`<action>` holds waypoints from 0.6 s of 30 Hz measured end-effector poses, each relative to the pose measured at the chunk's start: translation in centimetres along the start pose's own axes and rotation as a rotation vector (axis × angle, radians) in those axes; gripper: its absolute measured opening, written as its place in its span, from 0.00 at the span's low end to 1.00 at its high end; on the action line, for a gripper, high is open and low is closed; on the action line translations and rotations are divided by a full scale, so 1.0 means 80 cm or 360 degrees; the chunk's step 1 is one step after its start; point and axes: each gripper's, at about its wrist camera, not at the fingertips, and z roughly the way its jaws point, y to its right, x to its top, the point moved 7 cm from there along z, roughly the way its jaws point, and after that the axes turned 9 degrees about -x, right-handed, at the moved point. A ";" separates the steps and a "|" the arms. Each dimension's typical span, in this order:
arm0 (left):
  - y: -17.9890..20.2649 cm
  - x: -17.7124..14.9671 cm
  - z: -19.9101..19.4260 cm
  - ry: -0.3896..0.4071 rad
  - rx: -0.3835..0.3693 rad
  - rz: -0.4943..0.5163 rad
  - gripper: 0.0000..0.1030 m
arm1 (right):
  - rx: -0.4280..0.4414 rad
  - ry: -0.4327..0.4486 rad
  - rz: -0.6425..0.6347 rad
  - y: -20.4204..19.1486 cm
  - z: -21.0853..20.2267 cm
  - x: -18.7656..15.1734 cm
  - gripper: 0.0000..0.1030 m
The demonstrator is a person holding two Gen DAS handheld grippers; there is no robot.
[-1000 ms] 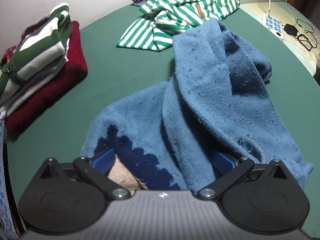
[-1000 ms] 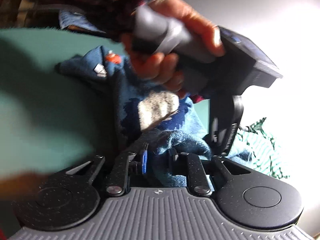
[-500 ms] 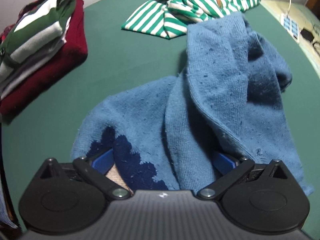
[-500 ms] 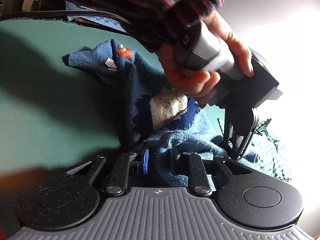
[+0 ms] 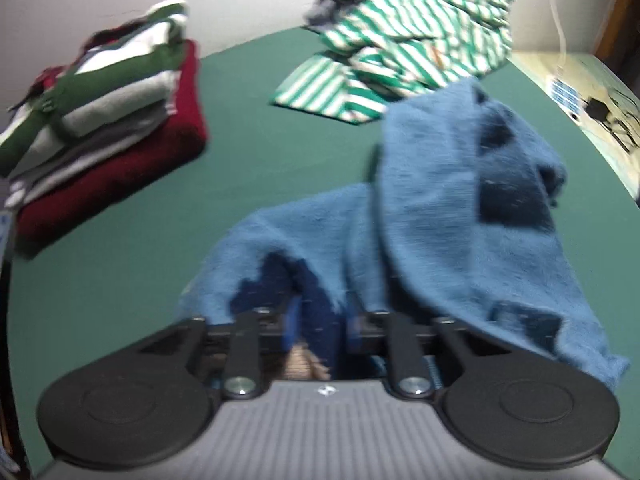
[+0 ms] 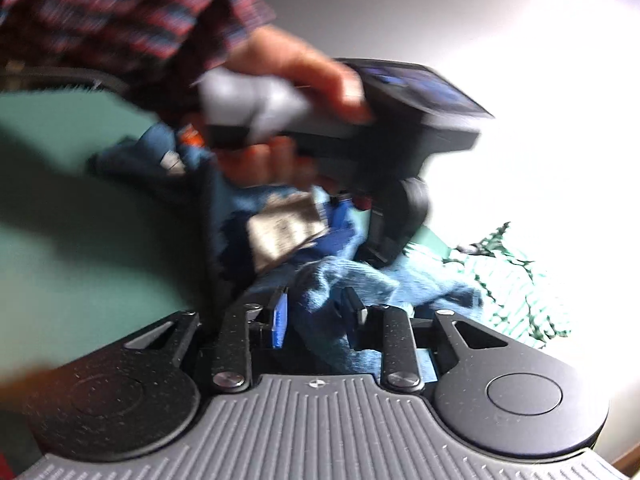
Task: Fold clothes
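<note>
A light blue knit sweater (image 5: 448, 216) with navy and beige patches lies crumpled on the green table (image 5: 260, 168). My left gripper (image 5: 318, 322) is shut on a navy part of the sweater's edge. My right gripper (image 6: 316, 312) is shut on a bunched light blue fold of the same sweater (image 6: 344, 276). In the right wrist view the person's hand holds the left gripper's body (image 6: 400, 120) just above the sweater. Both views are blurred by motion.
A stack of folded clothes (image 5: 100, 120), dark red at the bottom, sits at the table's left. A green-and-white striped garment (image 5: 400, 40) lies heaped at the back. A power strip (image 5: 564, 94) and cables lie off the right edge.
My left gripper's fingers have closed from wide open onto the navy edge of the sweater. The left gripper has shifted and the sweater has bunched closer. My right gripper stays shut on the fold.
</note>
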 end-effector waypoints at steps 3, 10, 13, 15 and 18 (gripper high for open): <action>-0.016 -0.005 -0.003 0.0022 -0.0069 -0.0143 0.08 | -0.0038 0.0024 0.0153 0.026 -0.012 -0.001 0.36; 0.004 0.004 -0.017 0.0026 -0.0313 -0.0278 0.45 | -0.0091 -0.0162 0.0907 0.130 0.004 -0.022 0.39; 0.010 0.006 -0.010 -0.0014 -0.0269 -0.0247 0.45 | 0.0020 -0.0230 0.1127 0.144 0.037 -0.017 0.35; 0.010 0.006 -0.008 -0.0033 -0.0275 -0.0262 0.50 | 0.0095 -0.0242 0.1161 0.139 0.061 -0.007 0.34; 0.010 0.011 -0.009 -0.0038 -0.0301 -0.0282 0.61 | 0.0125 -0.0394 0.1028 0.110 0.100 -0.001 0.31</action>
